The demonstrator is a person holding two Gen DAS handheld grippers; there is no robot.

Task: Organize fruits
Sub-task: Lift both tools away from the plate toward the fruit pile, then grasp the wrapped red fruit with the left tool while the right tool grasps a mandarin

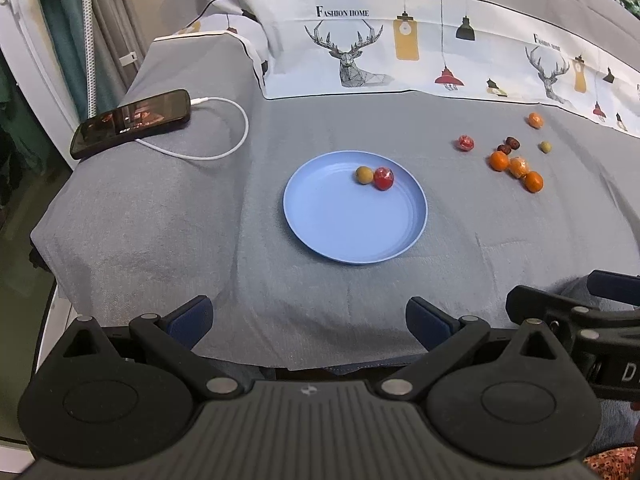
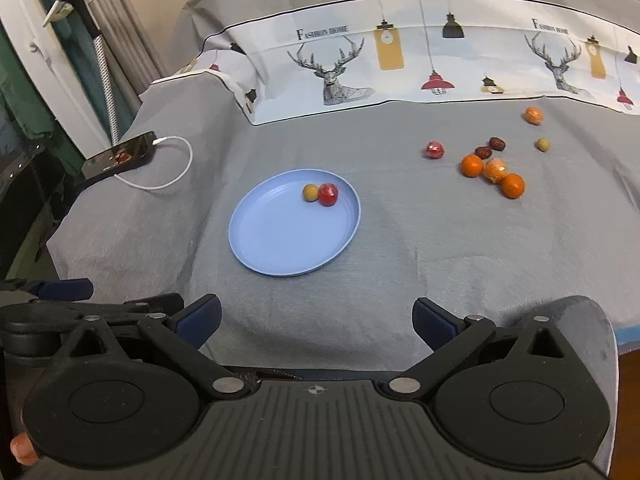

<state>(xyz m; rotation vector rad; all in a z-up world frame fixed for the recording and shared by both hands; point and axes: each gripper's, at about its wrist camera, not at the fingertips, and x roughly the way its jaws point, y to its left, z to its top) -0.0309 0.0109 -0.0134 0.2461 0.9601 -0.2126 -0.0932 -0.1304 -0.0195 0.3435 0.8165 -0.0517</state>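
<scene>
Two fruits sit in the round blue plastic plate (image 1: 320, 216), the collection spot; loose oranges (image 2: 472, 165) wait right. Both grippers' fingers (image 1: 192, 314) (image 2: 434, 320) apart, empty.

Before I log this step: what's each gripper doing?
Left gripper: open, holding nothing.
Right gripper: open, holding nothing.

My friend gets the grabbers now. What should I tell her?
Left gripper and right gripper: both open, holding nothing, near the front edge of the grey cloth.
Done: the blue plate holds a tan fruit touching a red one.
Left: the loose fruits on the cloth to the right, including three orange ones, two dark ones and a wrapped red one.
</scene>
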